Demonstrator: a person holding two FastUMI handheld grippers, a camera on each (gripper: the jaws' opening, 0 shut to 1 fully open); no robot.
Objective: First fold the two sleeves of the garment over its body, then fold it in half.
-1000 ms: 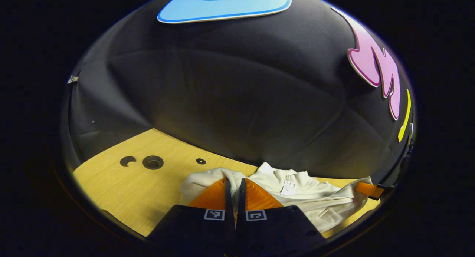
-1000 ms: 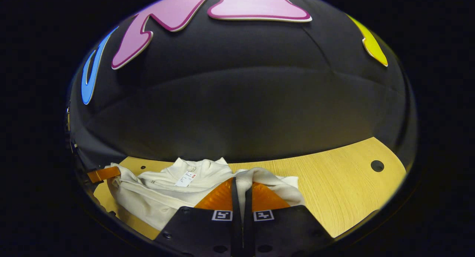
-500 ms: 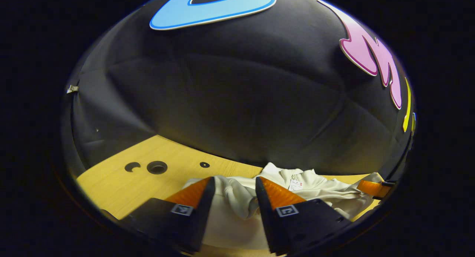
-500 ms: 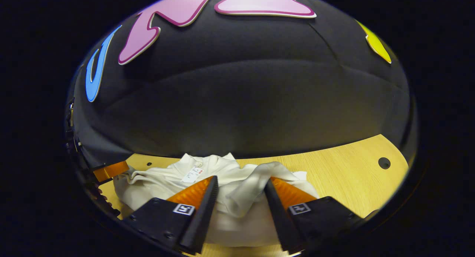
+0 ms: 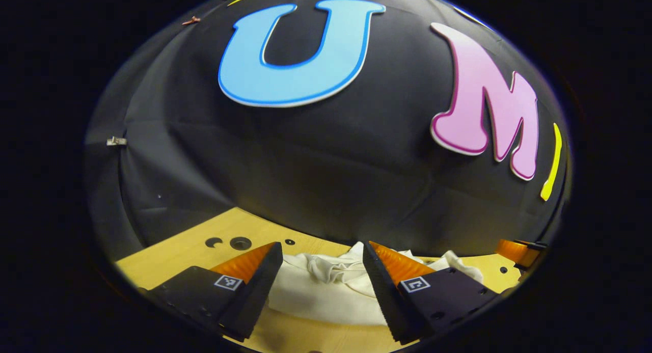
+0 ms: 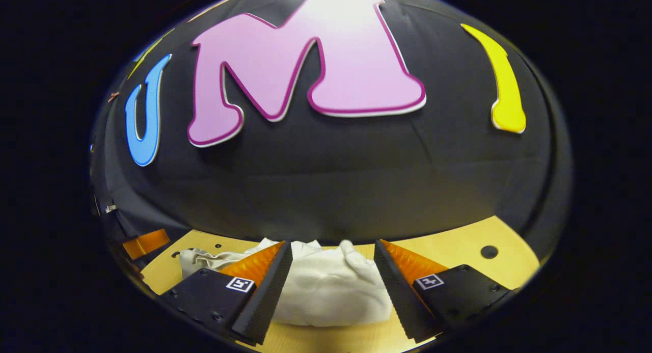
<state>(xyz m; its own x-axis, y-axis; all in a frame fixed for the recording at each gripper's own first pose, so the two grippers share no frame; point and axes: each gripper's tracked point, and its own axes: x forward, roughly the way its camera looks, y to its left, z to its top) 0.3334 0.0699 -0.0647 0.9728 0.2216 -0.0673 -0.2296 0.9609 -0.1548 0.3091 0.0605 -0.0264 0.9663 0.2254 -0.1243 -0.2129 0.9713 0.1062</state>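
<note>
currently seeing the garment as a cream-white bundle lying on the light wood table, near the far edge by the black cloth wall. looks folded over itself: smooth, rounded near edge toward the cameras, rumpled ridges and creases piled along the far side. no sleeve sticking out flat to either side; can't tell from these angles how neat the layers are. from the left gripper view, left gripper spread wide, released, nothing between the orange-faced fingers, sitting just above and in front of the cloth, apart from it. a lump of fabric pokes up past the right-hand finger, near the table's far edge. other gripper's orange finger tip visible at the far right rim of that view. small round holes in the table top off to the left of the bundle. from the right gripper view, same garment framed between the fingers of the right gripper, also spread wide and released, holding nothing. near edge of the cloth reads as one smooth fold line, small knot-like bump at top centre, wrinkled section trailing out to the left behind the left-hand finger. one more hole in the table to the right, well apart from the cloth.
</note>
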